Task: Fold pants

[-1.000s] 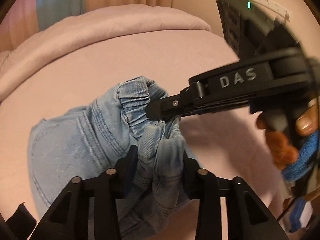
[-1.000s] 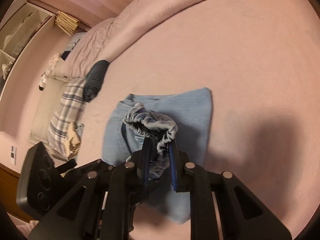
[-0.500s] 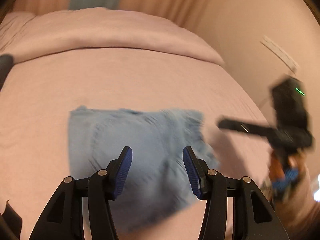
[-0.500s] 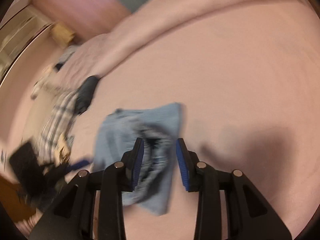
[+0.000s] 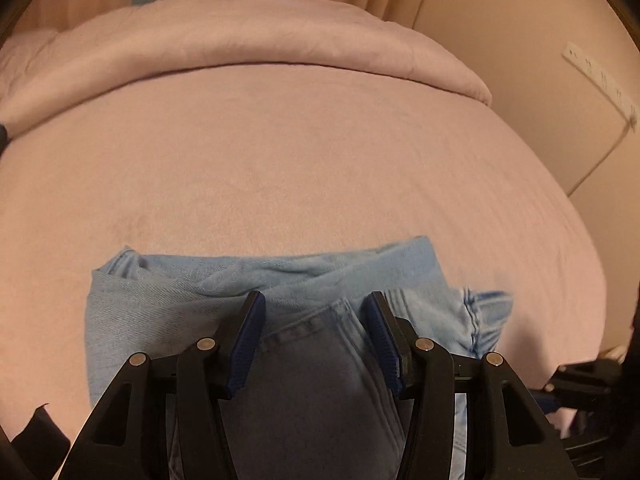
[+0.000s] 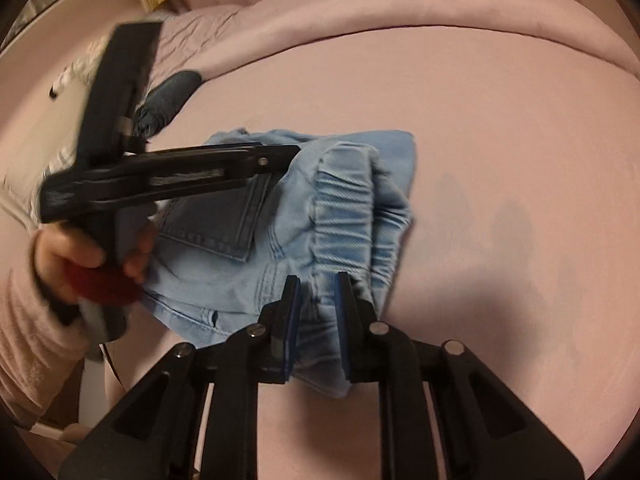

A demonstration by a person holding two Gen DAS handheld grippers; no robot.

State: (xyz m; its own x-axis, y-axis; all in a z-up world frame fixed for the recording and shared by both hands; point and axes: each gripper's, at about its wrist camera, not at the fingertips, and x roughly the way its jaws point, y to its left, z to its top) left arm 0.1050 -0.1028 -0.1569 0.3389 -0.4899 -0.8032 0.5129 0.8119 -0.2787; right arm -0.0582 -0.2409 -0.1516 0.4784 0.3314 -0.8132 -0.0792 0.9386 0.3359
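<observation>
Folded light-blue jeans lie on the pink bed; left hand-held gripper hovers spread above them, right hand-held gripper narrowing around the waistband, grip unclear

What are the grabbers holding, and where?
Left gripper, just opened, holds nothing above the light blue denim pants. Right gripper, just closing, straddles the elastic waistband; grip unclear.

Loads of open bed beyond the folded pants and to their right, nothing in the way there. The left side is crowded: the left gripper hangs over the pants, with a dark cloth bundle just past it.
</observation>
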